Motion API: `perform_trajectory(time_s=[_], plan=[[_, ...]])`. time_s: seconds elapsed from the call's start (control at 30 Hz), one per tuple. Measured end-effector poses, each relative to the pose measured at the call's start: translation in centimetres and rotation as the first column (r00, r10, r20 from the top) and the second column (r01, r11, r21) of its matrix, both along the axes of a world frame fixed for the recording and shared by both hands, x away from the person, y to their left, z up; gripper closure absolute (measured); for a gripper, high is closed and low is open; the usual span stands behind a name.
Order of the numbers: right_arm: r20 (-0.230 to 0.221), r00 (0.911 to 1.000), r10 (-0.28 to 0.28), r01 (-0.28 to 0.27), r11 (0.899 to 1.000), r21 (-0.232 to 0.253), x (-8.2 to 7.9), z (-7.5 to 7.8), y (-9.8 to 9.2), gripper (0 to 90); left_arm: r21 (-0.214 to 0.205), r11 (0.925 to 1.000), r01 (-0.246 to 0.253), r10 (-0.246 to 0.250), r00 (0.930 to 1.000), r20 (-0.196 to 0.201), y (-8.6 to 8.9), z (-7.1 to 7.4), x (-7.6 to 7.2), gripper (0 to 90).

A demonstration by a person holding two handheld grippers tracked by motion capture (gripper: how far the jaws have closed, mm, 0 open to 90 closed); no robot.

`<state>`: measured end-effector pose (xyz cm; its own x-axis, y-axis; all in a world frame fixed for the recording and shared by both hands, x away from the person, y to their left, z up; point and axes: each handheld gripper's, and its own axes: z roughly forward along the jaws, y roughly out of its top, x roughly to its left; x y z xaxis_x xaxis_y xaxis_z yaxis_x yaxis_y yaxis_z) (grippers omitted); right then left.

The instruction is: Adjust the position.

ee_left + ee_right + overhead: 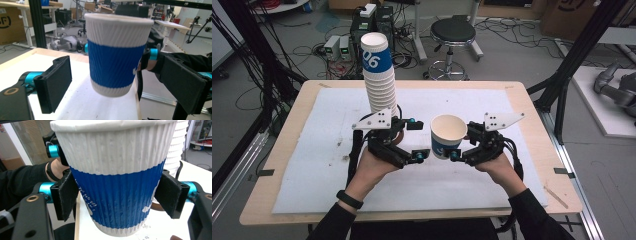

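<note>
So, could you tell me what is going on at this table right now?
A person works with paper cups, a gripper in each hand. The right gripper has its fingers pressed on the blue band of a single cup, holding it upright off the white mat. The left gripper stands open around that cup without touching it. A tall stack of cups stands just behind.

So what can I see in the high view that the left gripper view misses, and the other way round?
High view alone: the tall stack of white ribbed paper cups standing on the white mat, both hands, and the left gripper from outside. Left gripper view alone: that gripper's two black pads standing apart from the cup, open, and the cup's base hanging clear above the mat. Both: the single white ribbed paper cup with a blue band, clamped by the right gripper.
</note>
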<state>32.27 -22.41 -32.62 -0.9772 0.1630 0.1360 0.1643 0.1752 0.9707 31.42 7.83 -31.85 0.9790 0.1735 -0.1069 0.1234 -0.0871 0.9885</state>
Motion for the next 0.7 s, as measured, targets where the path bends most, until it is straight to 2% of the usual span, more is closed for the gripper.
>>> perform_trajectory(time_s=[0.47, 0.7], plan=[[0.0, 1.0, -0.006, 0.006, 1.0, 0.016, -0.1, 0.4, -0.3, 24.8, 0.061, 0.9981, -0.002, 0.001, 1.0, 0.007, -1.5, -1.3, 0.0, 10.6], [-0.005, 1.0, -0.001, 0.001, 1.0, 0.017, -0.2, 0.3, 0.0, 24.8, 0.084, 0.9965, 0.004, -0.003, 0.9998, -0.017, -2.7, -2.5, 0.0, 10.5]])
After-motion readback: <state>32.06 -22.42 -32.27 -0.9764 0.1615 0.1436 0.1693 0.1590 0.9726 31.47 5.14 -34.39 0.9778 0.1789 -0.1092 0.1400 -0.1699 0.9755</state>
